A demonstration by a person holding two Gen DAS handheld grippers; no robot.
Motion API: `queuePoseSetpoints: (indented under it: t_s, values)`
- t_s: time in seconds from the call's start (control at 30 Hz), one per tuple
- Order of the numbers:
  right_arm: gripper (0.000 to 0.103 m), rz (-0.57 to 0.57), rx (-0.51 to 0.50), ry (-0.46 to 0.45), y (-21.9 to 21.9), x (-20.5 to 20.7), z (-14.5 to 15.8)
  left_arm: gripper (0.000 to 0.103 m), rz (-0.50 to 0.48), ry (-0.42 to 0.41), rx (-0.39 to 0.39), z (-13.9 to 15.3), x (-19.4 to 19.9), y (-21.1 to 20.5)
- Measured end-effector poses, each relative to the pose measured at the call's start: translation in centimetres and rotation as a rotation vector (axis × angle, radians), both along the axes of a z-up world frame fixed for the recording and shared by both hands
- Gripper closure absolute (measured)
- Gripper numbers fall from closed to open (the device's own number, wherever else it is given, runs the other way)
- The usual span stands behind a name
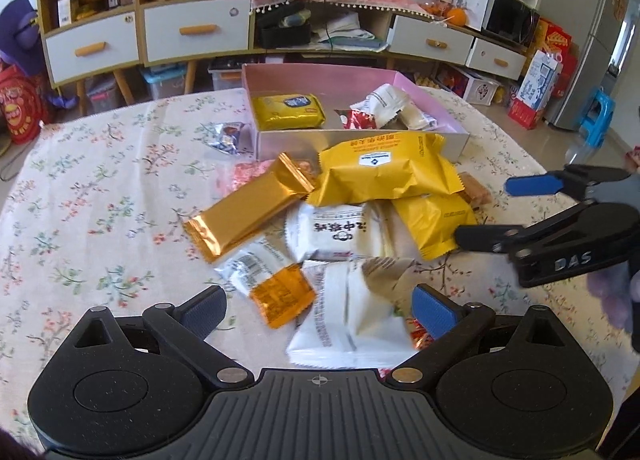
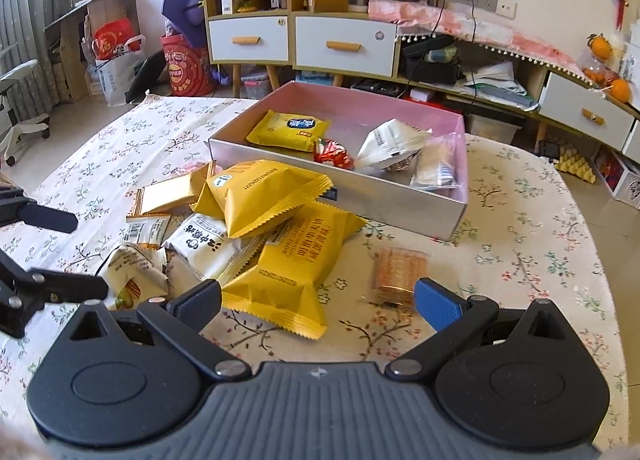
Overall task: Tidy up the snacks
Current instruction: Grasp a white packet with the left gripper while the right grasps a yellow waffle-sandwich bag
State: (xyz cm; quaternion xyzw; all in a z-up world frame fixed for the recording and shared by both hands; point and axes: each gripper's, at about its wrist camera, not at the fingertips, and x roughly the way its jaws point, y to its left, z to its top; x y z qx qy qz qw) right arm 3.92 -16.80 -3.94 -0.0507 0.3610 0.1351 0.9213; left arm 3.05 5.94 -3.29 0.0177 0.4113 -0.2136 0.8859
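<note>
A pile of snack packets lies on the floral tablecloth in front of a shallow pink box (image 1: 404, 81) (image 2: 400, 215). The box holds a yellow packet (image 1: 290, 111) (image 2: 288, 128), a red wrapper (image 2: 332, 153) and white packets (image 1: 382, 101) (image 2: 390, 143). My left gripper (image 1: 320, 304) is open low over the near pile, with a white packet (image 1: 340, 320) and a small orange packet (image 1: 282, 298) between its fingers, not gripped. My right gripper (image 2: 320, 300) is open just above a yellow packet (image 2: 292, 280); a clear cracker pack (image 2: 398, 274) lies by its right finger.
Large yellow packets (image 1: 384, 171) (image 2: 264, 195), a gold bar (image 1: 248, 207) and a white packet (image 1: 336, 232) crowd the pile. A silver packet (image 1: 226, 137) lies left of the box. The other gripper shows at each view's edge (image 1: 496, 211) (image 2: 76, 252). Cabinets stand behind.
</note>
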Motion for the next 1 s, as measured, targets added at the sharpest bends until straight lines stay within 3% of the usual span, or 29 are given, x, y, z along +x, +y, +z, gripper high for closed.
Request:
queuePoseSetpoints:
  t_s: [0.13, 0.27, 0.4, 0.57, 1.0]
  values:
    - [0.0, -0.008, 0.019, 0.058, 0.4, 1.0, -0.4, 0.009, -0.024, 0.022, -0.017, -0.3, 0.4, -1.0]
    - [0.001, -0.025, 0.044, 0.096, 0.6, 1.8, -0.8, 0.019, -0.046, 0.042, -0.003, -0.6, 0.6, -1.9]
    - [0.002, -0.047, 0.066, 0.128, 0.7, 2.6, -1.1, 0.036, -0.044, 0.086, 0.017, -1.2, 1.0, -2.4]
    - [0.005, -0.062, 0.073, 0.159, 1.1, 3.2, -1.4, 0.046, -0.023, 0.118, 0.027, -1.6, 1.4, -2.5]
    - [0.027, -0.063, 0.019, 0.163, 1.4, 3.8, -2.3, 0.05, -0.003, 0.138, 0.018, -1.6, 1.6, -2.5]
